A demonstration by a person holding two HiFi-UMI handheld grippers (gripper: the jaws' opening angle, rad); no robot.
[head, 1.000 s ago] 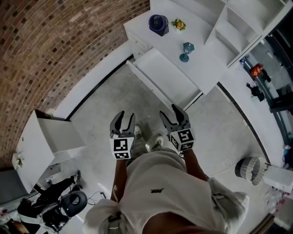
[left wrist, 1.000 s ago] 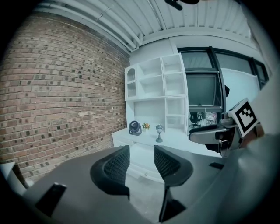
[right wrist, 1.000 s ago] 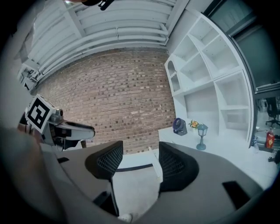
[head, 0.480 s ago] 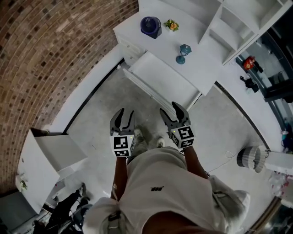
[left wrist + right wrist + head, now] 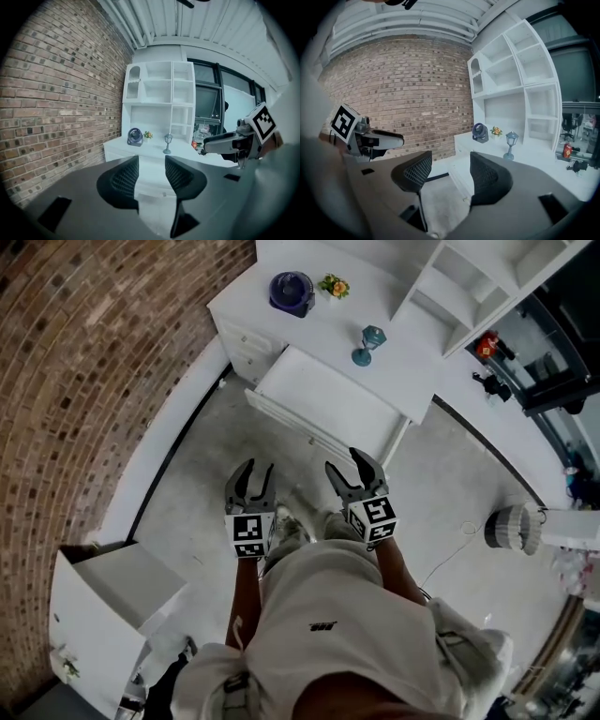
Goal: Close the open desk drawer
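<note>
The white desk [image 5: 412,371] stands ahead against the brick wall, with its wide drawer [image 5: 323,399] pulled out toward me; a small knob shows on the drawer front [image 5: 312,439]. My left gripper [image 5: 250,474] is open and empty, a short way back from the drawer front. My right gripper [image 5: 353,468] is open too, a little nearer the drawer's right end. In the left gripper view the drawer [image 5: 152,171] shows between the fingers [image 5: 123,180], still some distance off. The right gripper view has the drawer [image 5: 461,180] ahead between its open jaws.
On the desk top stand a dark blue fan [image 5: 291,292], a small flower pot [image 5: 332,285] and a teal lantern [image 5: 366,345]. A white shelf unit [image 5: 459,282] rises at the back. An open white cabinet [image 5: 98,601] stands at the left, a white round heater [image 5: 511,529] at the right.
I have stepped closer to the desk: the drawer has drawn nearer to both grippers. The grippers keep the same open pose, side by side.
</note>
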